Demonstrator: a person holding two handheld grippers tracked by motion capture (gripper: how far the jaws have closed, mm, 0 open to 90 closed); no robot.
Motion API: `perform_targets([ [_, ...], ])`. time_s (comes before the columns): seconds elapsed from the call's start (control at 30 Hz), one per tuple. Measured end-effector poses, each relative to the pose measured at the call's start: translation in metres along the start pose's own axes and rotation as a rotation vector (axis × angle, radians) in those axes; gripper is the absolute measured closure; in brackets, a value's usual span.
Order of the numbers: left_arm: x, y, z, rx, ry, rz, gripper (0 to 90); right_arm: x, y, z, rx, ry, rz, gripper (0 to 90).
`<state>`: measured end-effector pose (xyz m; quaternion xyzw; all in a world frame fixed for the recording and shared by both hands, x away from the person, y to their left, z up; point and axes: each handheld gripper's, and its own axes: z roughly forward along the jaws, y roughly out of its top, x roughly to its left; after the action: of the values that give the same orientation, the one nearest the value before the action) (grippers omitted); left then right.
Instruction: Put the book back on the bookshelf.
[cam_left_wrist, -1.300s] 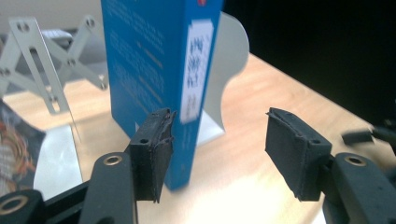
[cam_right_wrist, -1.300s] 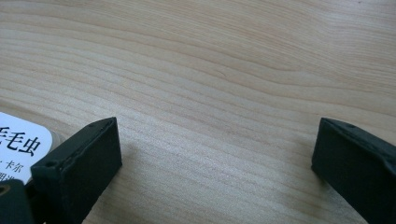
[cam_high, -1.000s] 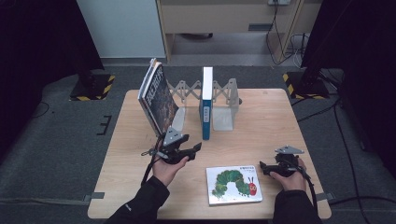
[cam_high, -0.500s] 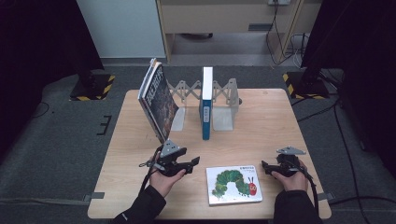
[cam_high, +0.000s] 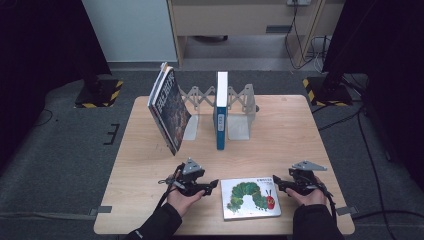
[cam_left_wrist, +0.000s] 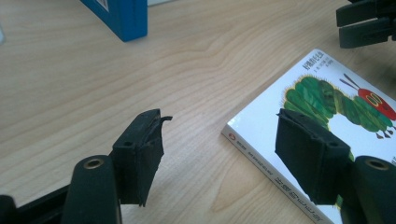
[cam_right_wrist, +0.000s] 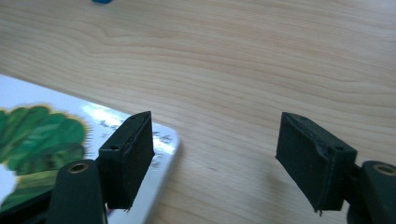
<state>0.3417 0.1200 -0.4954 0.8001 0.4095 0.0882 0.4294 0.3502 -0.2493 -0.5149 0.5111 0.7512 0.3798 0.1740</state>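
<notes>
Two tongs flank the picture book (cam_high: 251, 198) that lies flat on the tabletop (cam_high: 300, 135) at its near edge, cover up, with a green caterpillar on white.

Left tongs (cam_high: 209, 186): I hold them in my left hand, just left of the book's left edge, tips pointing right toward it. The jaws stand partly apart and have just been opening a little. In the left gripper view the picture book (cam_left_wrist: 327, 121) has its near left corner ahead of the gap; one jaw sits over bare wood, the other over the cover. Nothing is gripped; the pads press on nothing.

Right tongs (cam_high: 280, 184): I hold them in my right hand, just right of the book's right edge, tips pointing left toward it. The jaws have just been closing and stand partly apart. In the right gripper view one jaw overlaps the corner of the picture book (cam_right_wrist: 42, 135), the other stands over bare wood; I cannot tell whether that jaw touches the cover. Nothing is gripped.

Far side of the tabletop: a blue book (cam_high: 221, 112) stands upright in a metal book rack (cam_high: 240, 107), and a dark-covered book (cam_high: 170, 107) leans tilted at the rack's left end.
</notes>
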Motion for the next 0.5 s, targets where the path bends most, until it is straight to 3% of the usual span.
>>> perform_targets([
  [0.13,-0.004,-0.004,0.007,0.031,-0.002,0.012,30.7,0.008,0.000,0.002,0.026,0.045,-0.004,31.7],
  [0.2,-0.007,-0.007,0.012,0.052,-0.011,0.016,30.6,0.011,-0.001,0.002,0.027,0.065,0.023,32.6],
  [0.5,-0.017,-0.012,0.027,0.086,-0.045,0.031,29.9,0.016,-0.010,0.002,0.061,0.110,0.034,39.0],
])
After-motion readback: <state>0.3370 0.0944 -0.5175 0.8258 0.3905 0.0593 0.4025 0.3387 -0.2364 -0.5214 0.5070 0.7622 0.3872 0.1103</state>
